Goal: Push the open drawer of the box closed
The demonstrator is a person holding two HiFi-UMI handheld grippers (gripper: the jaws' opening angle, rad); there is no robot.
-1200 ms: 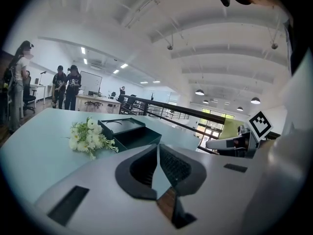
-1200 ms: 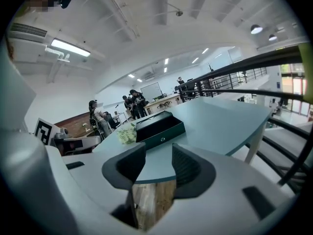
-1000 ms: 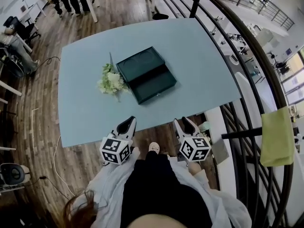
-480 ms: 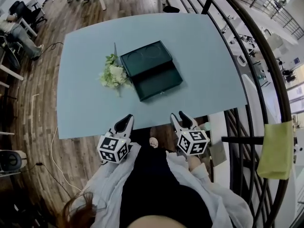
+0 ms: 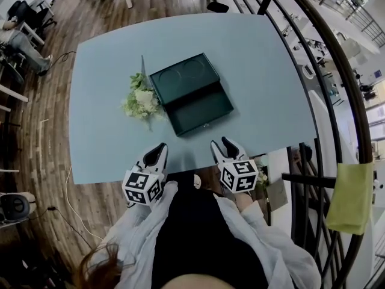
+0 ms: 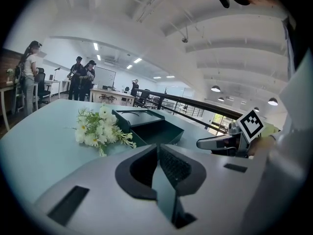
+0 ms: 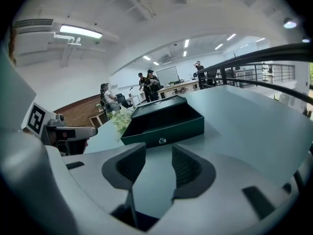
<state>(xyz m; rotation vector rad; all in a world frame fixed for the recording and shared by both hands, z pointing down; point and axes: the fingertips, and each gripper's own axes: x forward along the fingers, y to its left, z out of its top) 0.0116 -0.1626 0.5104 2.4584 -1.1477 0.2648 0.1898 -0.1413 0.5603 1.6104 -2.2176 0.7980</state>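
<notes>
A dark green box [image 5: 183, 77] lies mid-table, its open drawer [image 5: 201, 110] pulled out toward me, a small knob [image 7: 162, 141] on the drawer's front. White flowers [image 5: 139, 101] lie against the box's left side. My left gripper [image 5: 157, 151] hovers at the table's near edge, left of the drawer, jaws shut and empty [image 6: 157, 148]. My right gripper [image 5: 222, 144] hangs over the near edge just in front of the drawer. Its jaws stand apart with nothing between them [image 7: 159, 155], and they point at the drawer front a short way off.
The light blue table [image 5: 108, 143] ends just under both grippers. A black curved railing [image 5: 337, 89] runs along the right, with a yellow-green cloth [image 5: 349, 197] hung on it. People and desks stand far behind the table [image 6: 80, 77].
Both grippers have come forward and slightly down, from short of the table's near edge to over it. The right one has shifted left toward the drawer front. Box, drawer and flowers have not moved.
</notes>
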